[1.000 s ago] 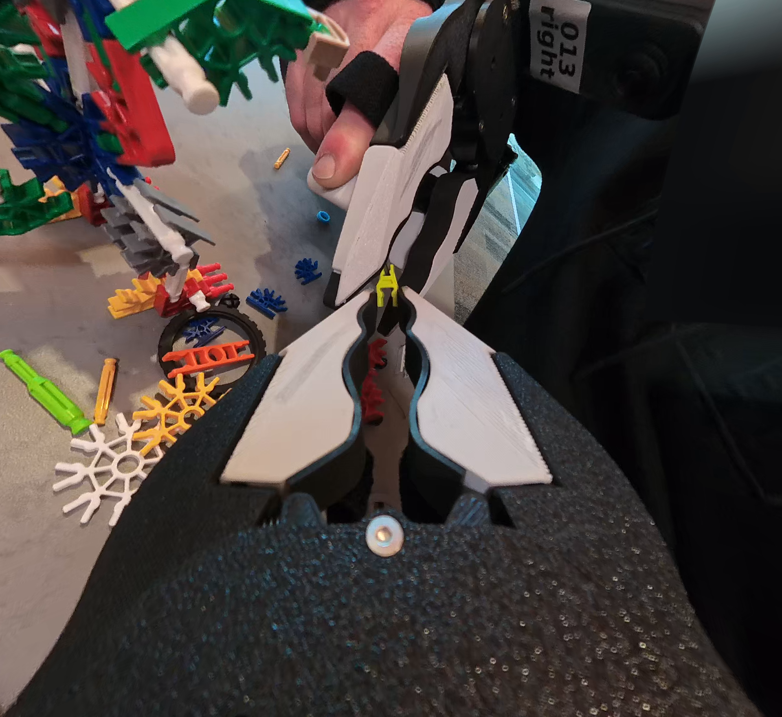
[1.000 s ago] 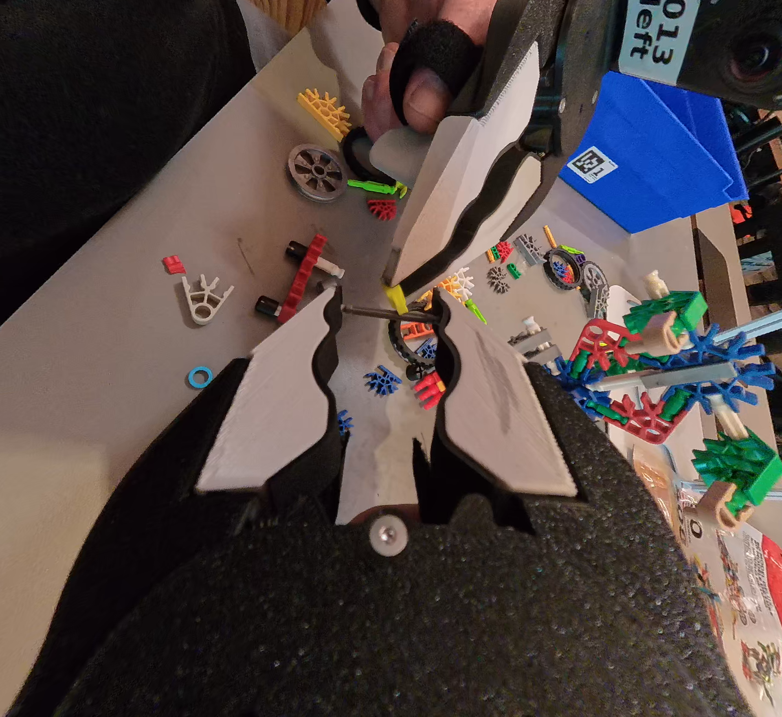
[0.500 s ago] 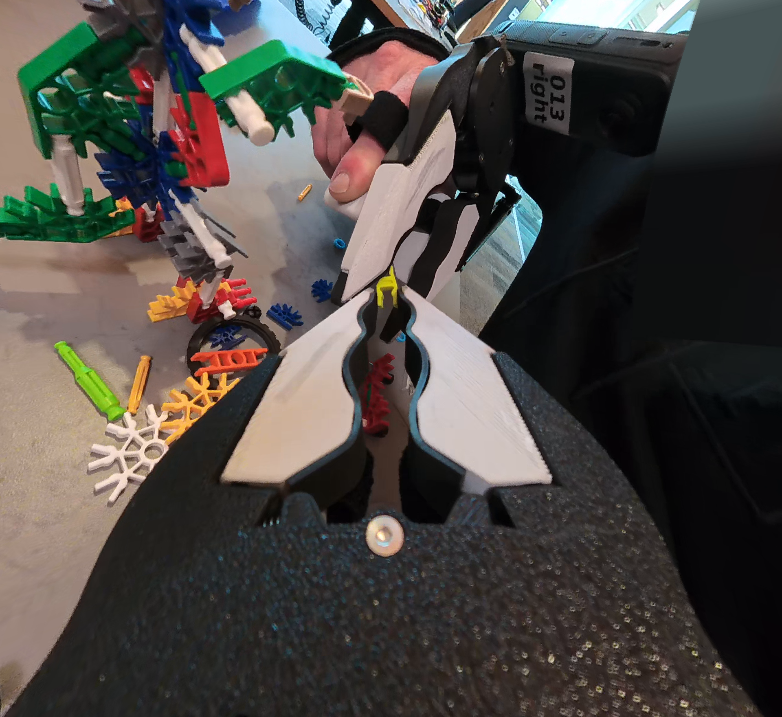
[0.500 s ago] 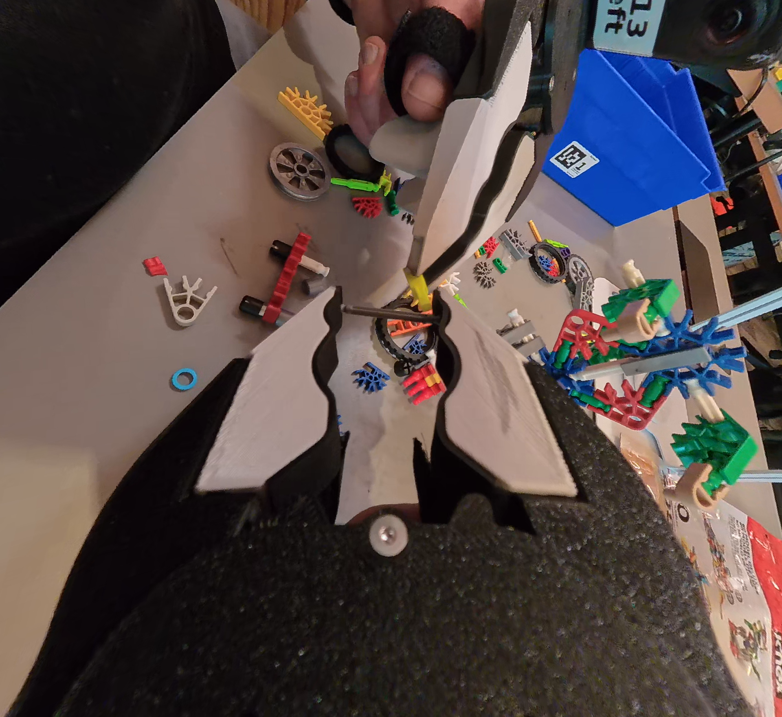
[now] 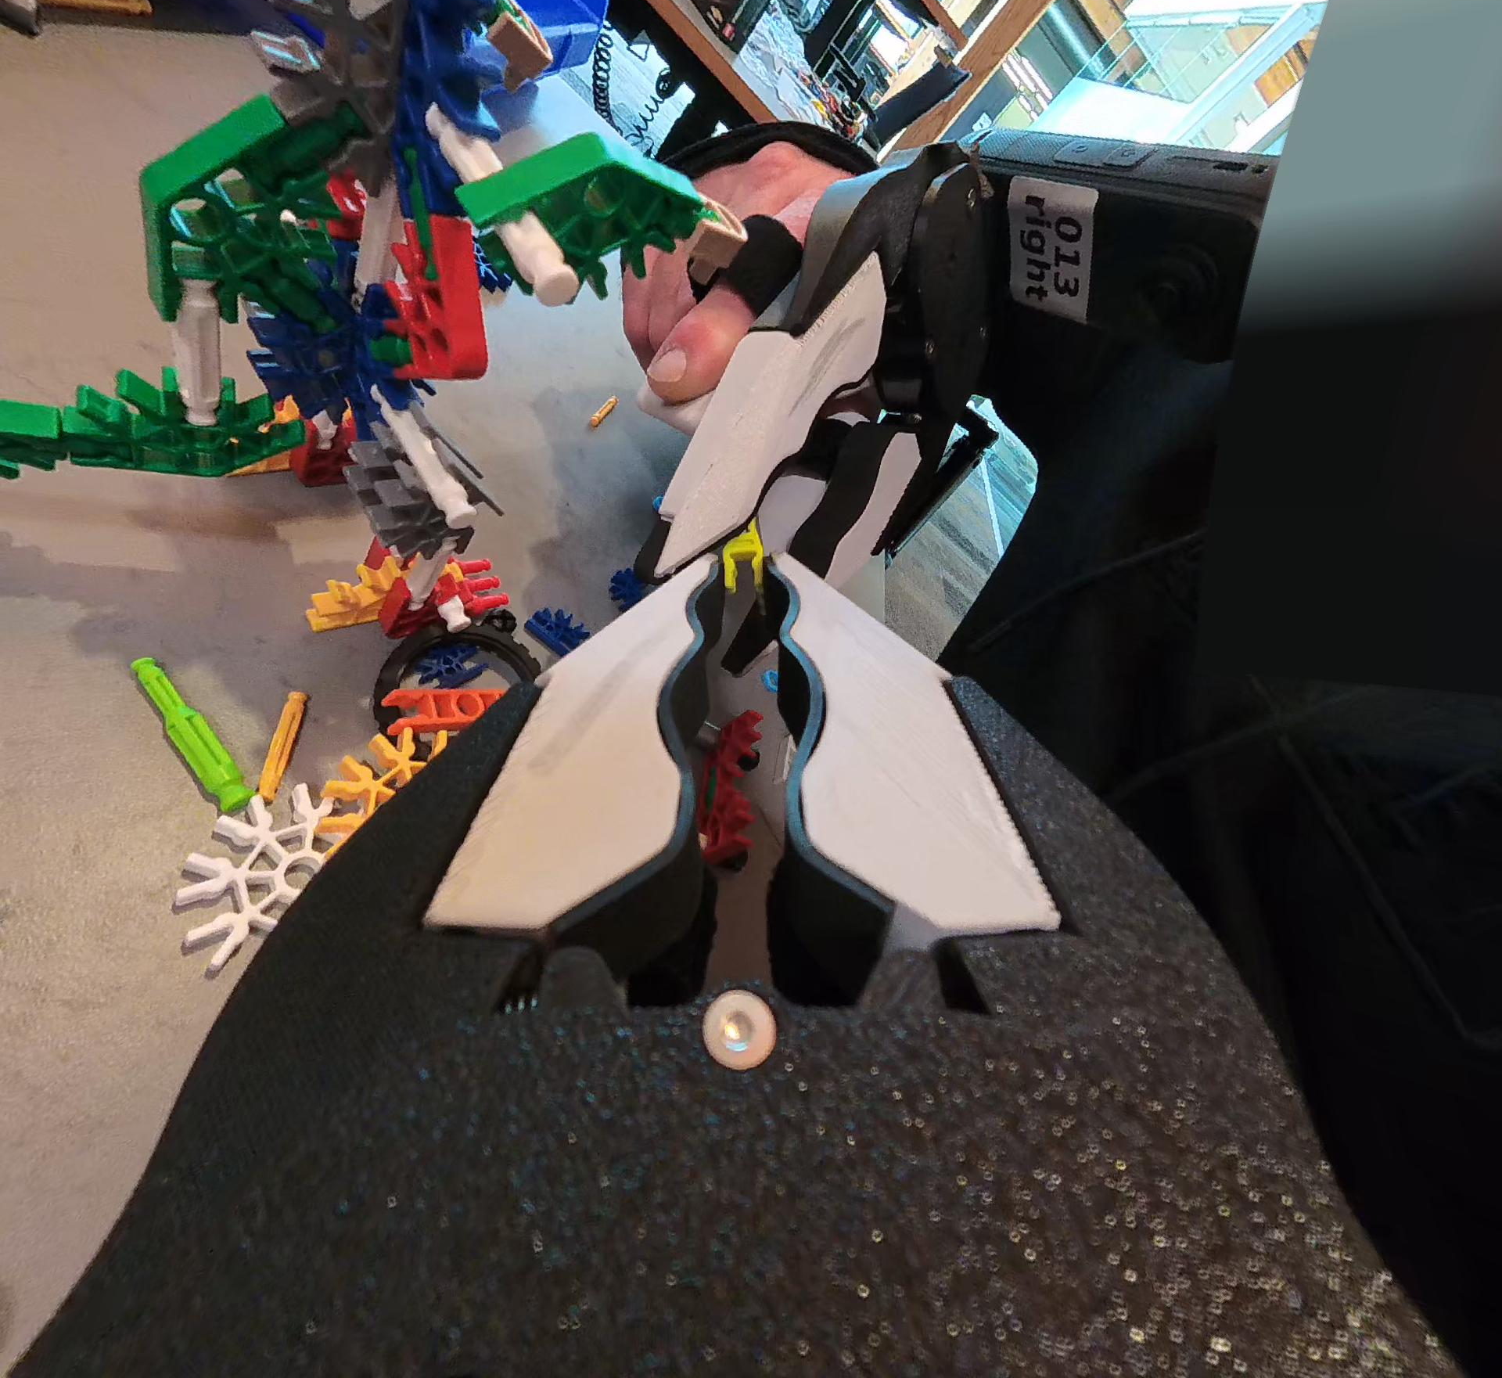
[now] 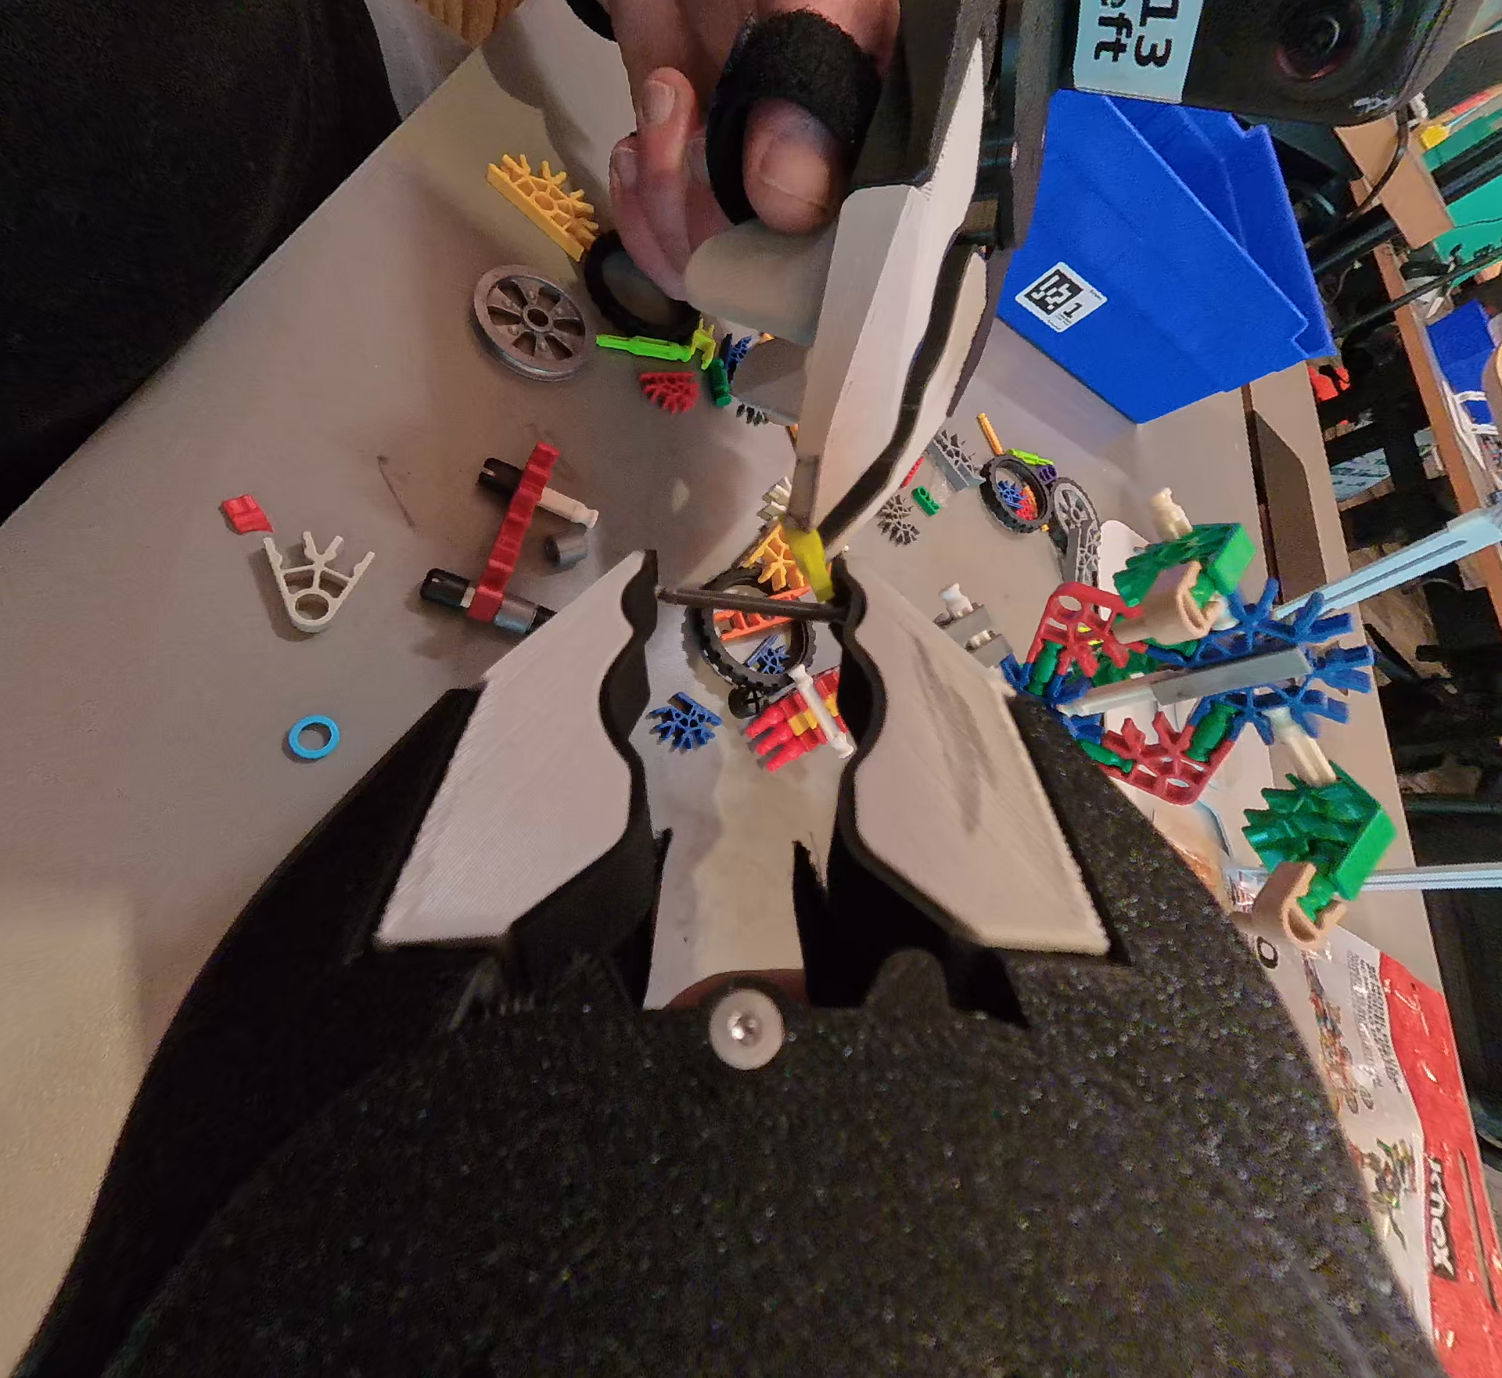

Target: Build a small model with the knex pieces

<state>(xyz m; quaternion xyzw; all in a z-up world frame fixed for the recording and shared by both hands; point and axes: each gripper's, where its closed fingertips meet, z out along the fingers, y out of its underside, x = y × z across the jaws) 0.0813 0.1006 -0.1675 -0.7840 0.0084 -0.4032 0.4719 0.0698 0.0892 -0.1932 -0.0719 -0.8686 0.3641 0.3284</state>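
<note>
My left gripper (image 5: 743, 567) is shut on a small yellow connector (image 5: 741, 557) at its tips. In the right wrist view it comes down from above (image 6: 813, 526), the yellow connector (image 6: 813, 557) in its tip. My right gripper (image 6: 749, 595) holds a thin black rod (image 6: 731, 599) lengthwise between its two fingertips, jaws wide apart. The connector touches the rod at the end by the right finger. In the left wrist view the right gripper's fingers (image 5: 772, 396) reach in from the upper right and the rod is hidden. Both are held above the grey table (image 6: 203, 688).
A tall colourful rod-and-connector model (image 5: 366, 241) stands at the left, also in the right wrist view (image 6: 1178, 672). Loose pieces litter the table: a black tyre (image 6: 744, 648), a grey wheel (image 6: 532, 321), a white snowflake connector (image 5: 244, 871). Blue bins (image 6: 1138, 241) stand behind. Less than 4 cm separates the two grippers' tips.
The yellow connector has slid along the black rod towards the right finger's end. The left gripper has tilted up, so more of the model and room shows. Both grips are unchanged.
</note>
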